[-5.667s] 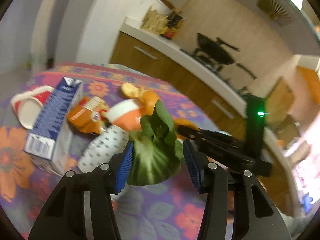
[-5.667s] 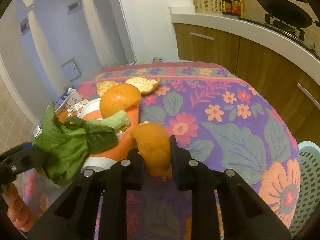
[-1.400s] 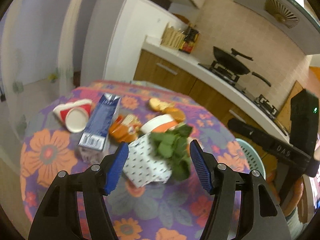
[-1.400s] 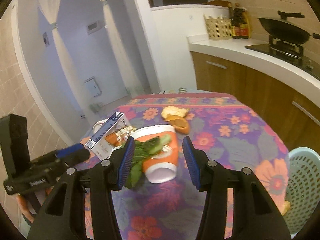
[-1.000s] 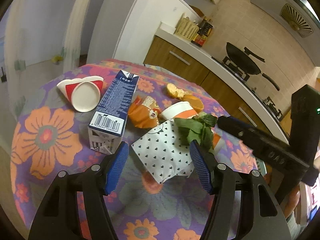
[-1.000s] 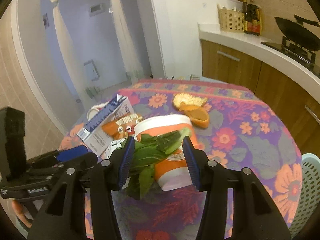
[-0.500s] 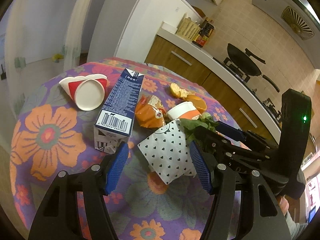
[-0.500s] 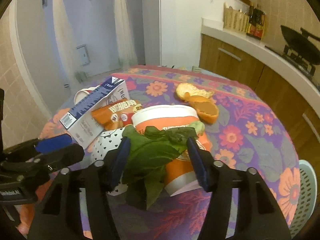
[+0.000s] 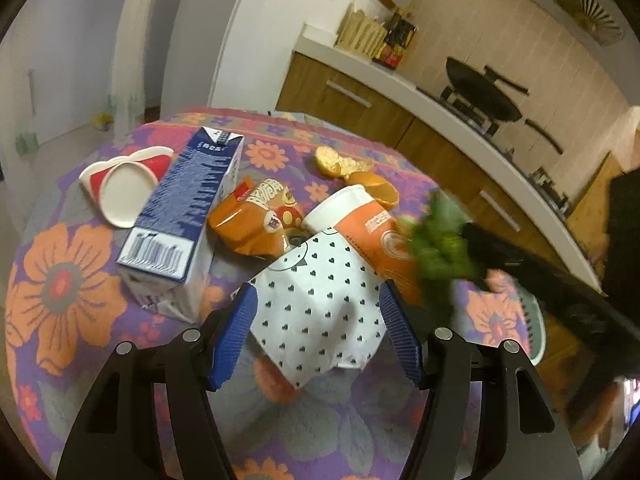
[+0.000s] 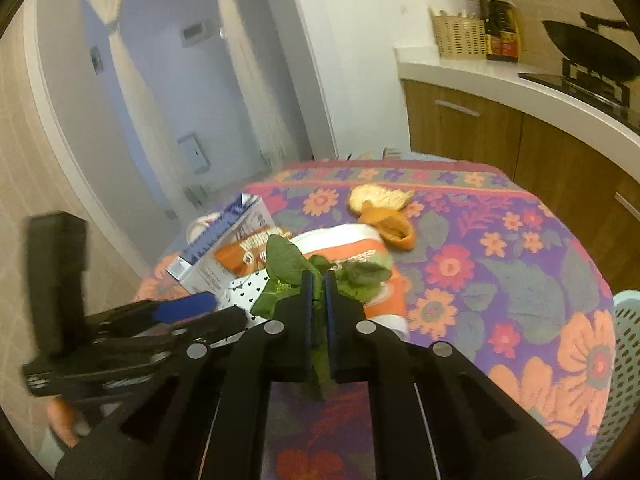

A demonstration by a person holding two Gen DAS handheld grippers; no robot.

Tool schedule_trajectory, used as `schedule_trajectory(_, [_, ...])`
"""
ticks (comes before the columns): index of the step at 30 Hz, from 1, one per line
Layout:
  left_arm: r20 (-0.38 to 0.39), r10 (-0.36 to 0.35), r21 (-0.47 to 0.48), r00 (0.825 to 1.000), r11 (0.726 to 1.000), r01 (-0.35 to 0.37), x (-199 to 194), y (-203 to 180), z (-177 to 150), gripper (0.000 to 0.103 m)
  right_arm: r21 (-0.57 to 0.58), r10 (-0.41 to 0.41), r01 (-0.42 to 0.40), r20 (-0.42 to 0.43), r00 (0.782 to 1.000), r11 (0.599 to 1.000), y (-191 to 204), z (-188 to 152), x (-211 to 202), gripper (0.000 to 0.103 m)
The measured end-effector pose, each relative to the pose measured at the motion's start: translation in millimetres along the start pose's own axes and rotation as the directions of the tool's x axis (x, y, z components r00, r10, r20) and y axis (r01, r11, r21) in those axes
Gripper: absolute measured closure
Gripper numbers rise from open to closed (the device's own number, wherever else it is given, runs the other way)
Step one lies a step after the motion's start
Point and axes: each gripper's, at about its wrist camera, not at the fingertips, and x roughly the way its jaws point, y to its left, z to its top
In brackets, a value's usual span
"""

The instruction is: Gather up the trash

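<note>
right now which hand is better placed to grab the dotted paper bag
Left. The left claw is open with the dotted paper bag lying right between its blue pads. The right claw is already shut on the green leaves, so it is busy and sits further from the bag.

Black left tool with ribbed blue pads.

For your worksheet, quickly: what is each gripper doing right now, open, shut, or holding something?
Left gripper: open, holding nothing; its blue pads stand on either side of the heart-print paper bag.
Right gripper: shut on the green leafy vegetable.
</note>
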Motion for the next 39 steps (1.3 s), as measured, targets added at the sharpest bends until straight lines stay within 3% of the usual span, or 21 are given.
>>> schedule_trajectory(5, [-0.028, 0.055, -0.010, 0.998, 0.998, -0.055, 18, 4, 7, 0.042, 0.015, 0.040, -0.040, 0.011, 0.999, 0.999, -28, -10, -30, 0.099])
schedule_trajectory(13, [-0.049, 0.079, -0.007, 0.996, 0.997, -0.079, 28, -2, 4, 0.032, -0.009, -0.004, 0.004, -0.065, 0.998, 1.000, -55, -38, -39, 0.099])
schedule_trajectory(18, [-0.064, 0.117, 0.023, 0.991, 0.993, -0.116, 35, -9, 1, 0.033, -0.027, -0.028, 0.026, -0.079, 0.996, 0.999, -61, -53, -44, 0.099])
schedule_trajectory(23, [-0.053, 0.169, 0.068, 0.984, 0.984, -0.165, 36, -17, -7, 0.050, -0.033, -0.055, 0.052, -0.091, 0.994, 0.998, -71, -65, -54, 0.099])
schedule_trajectory(25, [-0.046, 0.137, 0.056, 0.990, 0.989, -0.134, 31, -17, -8, 0.062, -0.034, -0.054, 0.051, -0.094, 0.994, 0.998, -75, -70, -59, 0.098])
schedule_trajectory(30, [-0.026, 0.090, 0.044, 0.996, 0.995, -0.088, 23, -17, -15, 0.077, -0.028, -0.077, 0.074, -0.094, 0.993, 0.997, -85, -79, -67, 0.093])
schedule_trajectory(33, [-0.013, 0.052, 0.037, 0.999, 0.998, -0.051, 16, -19, -19, 0.086, -0.010, -0.066, 0.065, -0.086, 0.994, 0.998, -87, -78, -69, 0.082])
schedule_trajectory(34, [-0.008, 0.048, 0.038, 0.999, 0.998, -0.048, 13, -20, -21, 0.088, -0.009, -0.066, 0.066, -0.082, 0.994, 0.998, -87, -77, -69, 0.071])
schedule_trajectory(35, [0.000, 0.046, 0.040, 0.999, 0.998, -0.046, 10, -21, -23, 0.089, -0.009, -0.066, 0.066, -0.080, 0.995, 0.998, -86, -75, -69, 0.052])
schedule_trajectory(36, [0.006, 0.037, 0.039, 0.999, 0.999, -0.037, 9, -22, -24, 0.090, -0.009, -0.065, 0.064, -0.077, 0.995, 0.998, -85, -73, -67, 0.042])
schedule_trajectory(37, [0.016, 0.017, 0.032, 1.000, 0.999, -0.018, 5, -22, -26, 0.092, -0.014, -0.055, 0.055, -0.067, 0.996, 0.998, -81, -70, -65, 0.037])
schedule_trajectory(39, [0.035, -0.012, 0.022, 0.999, 1.000, 0.012, -1, -22, -28, 0.092, -0.018, -0.037, 0.036, -0.058, 0.998, 0.999, -74, -64, -58, 0.038])
